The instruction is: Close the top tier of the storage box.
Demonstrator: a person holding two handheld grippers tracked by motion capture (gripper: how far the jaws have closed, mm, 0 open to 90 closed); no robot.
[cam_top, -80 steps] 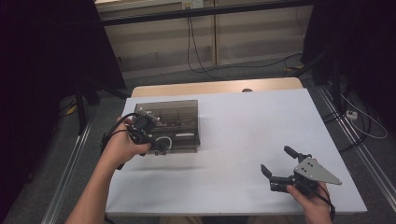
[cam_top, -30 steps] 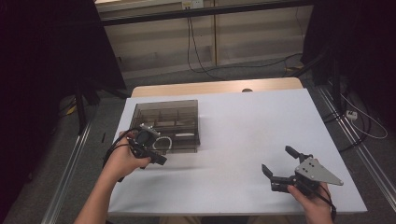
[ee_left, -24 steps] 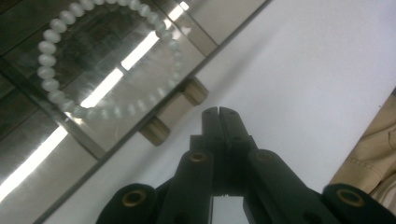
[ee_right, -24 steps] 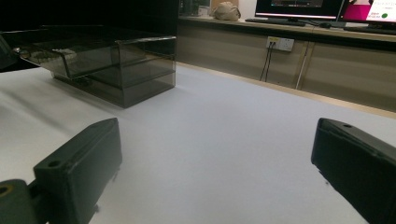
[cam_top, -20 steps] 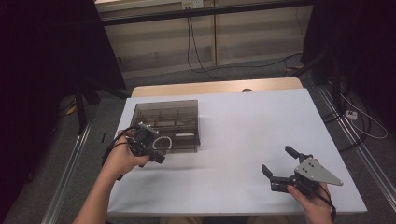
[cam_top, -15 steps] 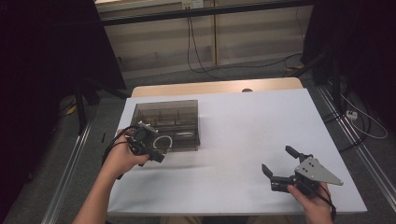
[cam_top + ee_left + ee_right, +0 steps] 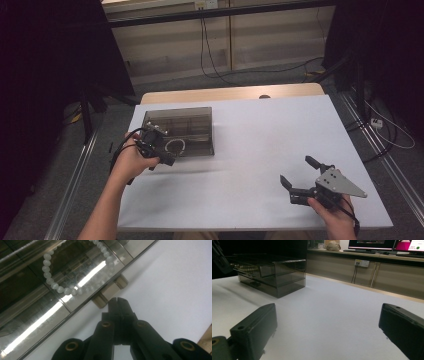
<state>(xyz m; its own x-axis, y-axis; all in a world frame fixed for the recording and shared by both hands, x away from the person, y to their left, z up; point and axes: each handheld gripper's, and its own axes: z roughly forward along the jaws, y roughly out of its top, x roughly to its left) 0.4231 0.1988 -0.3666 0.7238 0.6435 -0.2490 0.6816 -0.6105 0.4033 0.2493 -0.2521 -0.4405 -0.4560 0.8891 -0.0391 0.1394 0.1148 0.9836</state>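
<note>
A smoky clear drawer box [image 7: 192, 122] stands on the left of the white table [image 7: 250, 145]. A white bead bracelet [image 7: 175, 146] lies in its upper tier, near the front, and shows through the clear plastic [image 7: 65, 291]. My left gripper [image 7: 169, 161] is at the box's front edge. Its jaws are shut with nothing between them, and the tips [image 7: 118, 301] sit right at a small tan drawer handle [image 7: 110, 291]. My right gripper [image 7: 299, 176] rests low at the front right of the table, open wide [image 7: 329, 325] and holding nothing. It faces the box [image 7: 272, 275].
A wooden strip [image 7: 230, 94] runs along the table's far edge, with a wall, a socket and cables [image 7: 210, 45] behind it. Metal rails [image 7: 75, 185] flank the table on both sides. Monitors [image 7: 384, 245] stand on a far bench.
My left gripper has come back from above the box top, down toward its front edge and the handle. The right gripper has stayed put.
</note>
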